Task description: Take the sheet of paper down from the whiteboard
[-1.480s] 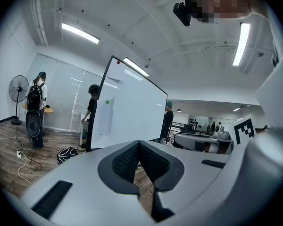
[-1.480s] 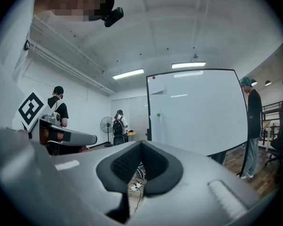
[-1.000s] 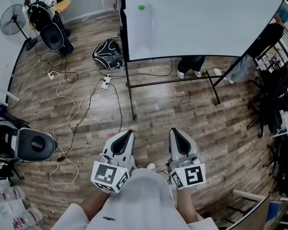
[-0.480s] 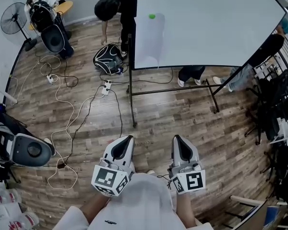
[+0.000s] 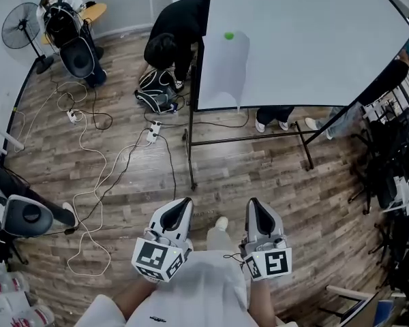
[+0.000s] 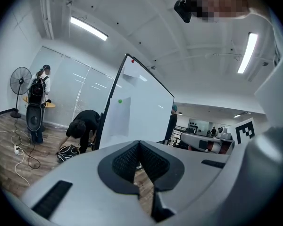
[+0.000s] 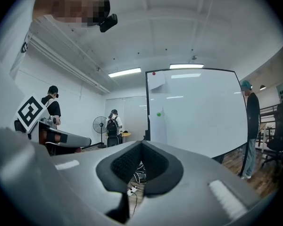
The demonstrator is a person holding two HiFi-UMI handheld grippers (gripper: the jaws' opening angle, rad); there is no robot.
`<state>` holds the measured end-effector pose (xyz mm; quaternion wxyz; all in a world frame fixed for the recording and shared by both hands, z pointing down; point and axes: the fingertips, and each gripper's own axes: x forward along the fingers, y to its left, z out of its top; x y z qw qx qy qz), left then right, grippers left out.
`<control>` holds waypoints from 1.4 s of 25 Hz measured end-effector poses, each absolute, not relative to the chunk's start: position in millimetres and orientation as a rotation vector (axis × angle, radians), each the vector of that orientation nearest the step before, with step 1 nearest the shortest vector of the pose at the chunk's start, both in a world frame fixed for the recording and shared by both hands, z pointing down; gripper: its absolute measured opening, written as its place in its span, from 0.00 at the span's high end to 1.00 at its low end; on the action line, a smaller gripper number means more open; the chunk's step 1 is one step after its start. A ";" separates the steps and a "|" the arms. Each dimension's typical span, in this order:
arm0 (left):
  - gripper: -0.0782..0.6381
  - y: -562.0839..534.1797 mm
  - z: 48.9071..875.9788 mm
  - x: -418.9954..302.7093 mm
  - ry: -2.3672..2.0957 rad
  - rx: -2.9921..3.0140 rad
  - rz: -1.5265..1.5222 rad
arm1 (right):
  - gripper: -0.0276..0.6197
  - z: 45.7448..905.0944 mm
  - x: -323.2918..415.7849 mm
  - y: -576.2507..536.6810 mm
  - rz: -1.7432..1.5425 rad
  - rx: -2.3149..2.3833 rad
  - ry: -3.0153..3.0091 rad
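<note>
Likely approach step. Left gripper point(image 5: 180, 204) and right gripper point(image 5: 253, 205), jaws together and empty, stand well apart from the whiteboard point(image 5: 313, 39); next: open, reach its sheet of paper point(image 5: 223, 73) below the green magnet point(image 5: 229, 36).

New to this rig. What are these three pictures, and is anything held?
No robot here: a person carries the left hand-held gripper and the right hand-held gripper. The top-down picture comes from a camera on the person's head; the other two come from a camera on each gripper, looking along its jaws. Both are shut and empty. Ahead, on a wooden floor, stands a whiteboard with a sheet of paper held near its left edge by a green magnet.
</note>
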<state>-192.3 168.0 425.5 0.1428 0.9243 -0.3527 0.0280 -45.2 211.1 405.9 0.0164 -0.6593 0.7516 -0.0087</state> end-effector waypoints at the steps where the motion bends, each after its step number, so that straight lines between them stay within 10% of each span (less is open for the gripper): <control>1: 0.88 163.1 426.2 -189.0 -1.020 2.665 0.081 | 0.94 407.5 -41.7 205.4 -0.032 -2.049 2.337; 35: 0.88 -102.6 391.8 -16.4 -1.330 2.556 0.046 | 0.94 386.3 134.7 -89.4 -0.074 -1.749 2.504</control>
